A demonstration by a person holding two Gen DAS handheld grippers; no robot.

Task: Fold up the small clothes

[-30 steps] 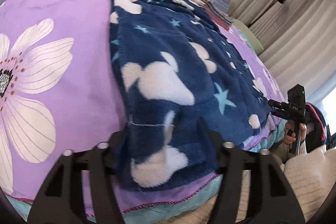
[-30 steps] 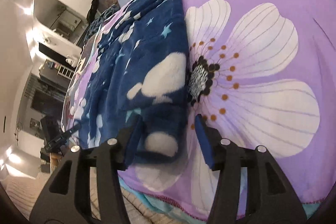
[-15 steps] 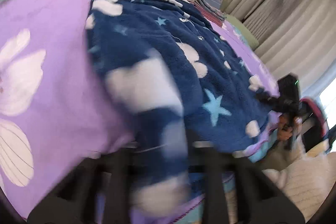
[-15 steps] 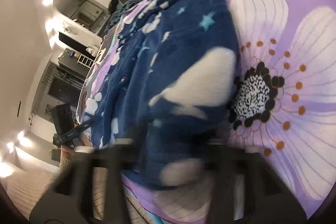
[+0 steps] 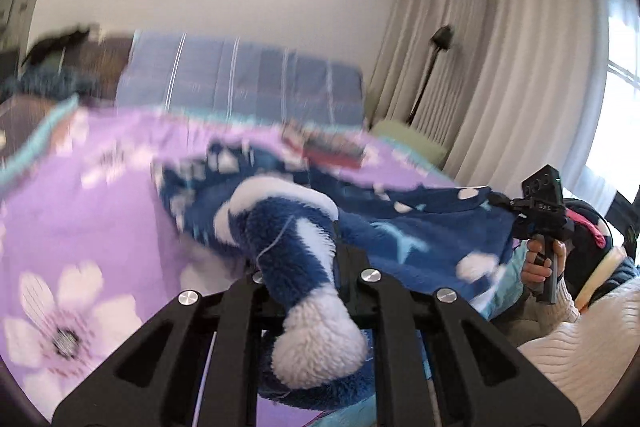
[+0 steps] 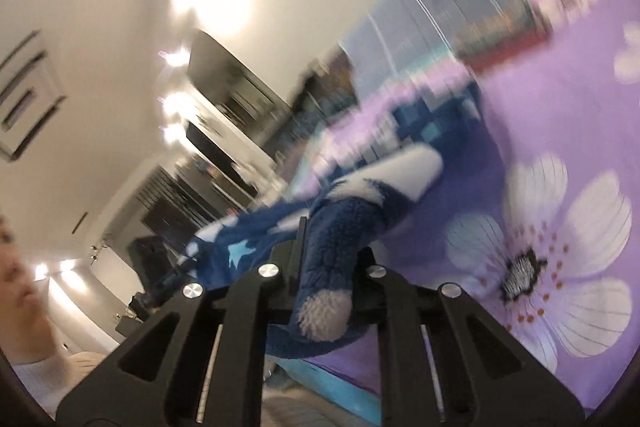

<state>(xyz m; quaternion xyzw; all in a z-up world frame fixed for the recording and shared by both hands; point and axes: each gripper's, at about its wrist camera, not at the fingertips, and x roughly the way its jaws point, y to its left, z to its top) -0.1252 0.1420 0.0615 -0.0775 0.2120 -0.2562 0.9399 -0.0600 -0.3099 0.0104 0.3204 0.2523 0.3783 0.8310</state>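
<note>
Both claws have been closed on the near hem of the blue fleece garment (image 5: 420, 227) and raised since the earlier pictures, where they stood wide over the cloth as it lay flat on the bed. Now the left claw (image 5: 308, 279) is clamped narrow on a bunched corner of the fleece, and the right claw (image 6: 326, 267) is clamped likewise on the opposite corner; the right claw (image 5: 516, 215) is also seen in the left view, with the hem stretched between the two. The near part of the garment is lifted clear, while its far part is judged to rest on the purple flowered bedspread (image 5: 92, 211), though motion blur hides the exact line of contact. A plaid pillow (image 5: 248, 83) lies at the head of the bed. The fleece is judged to be soft, thick and light: it will sag between the two grips, and it is not fragile. Its pile should give the pads good purchase. Hold is best taken at the hem corners, as is done here, so that the edge stays straight for folding. No brand, label or legible writing can be made out.
</note>
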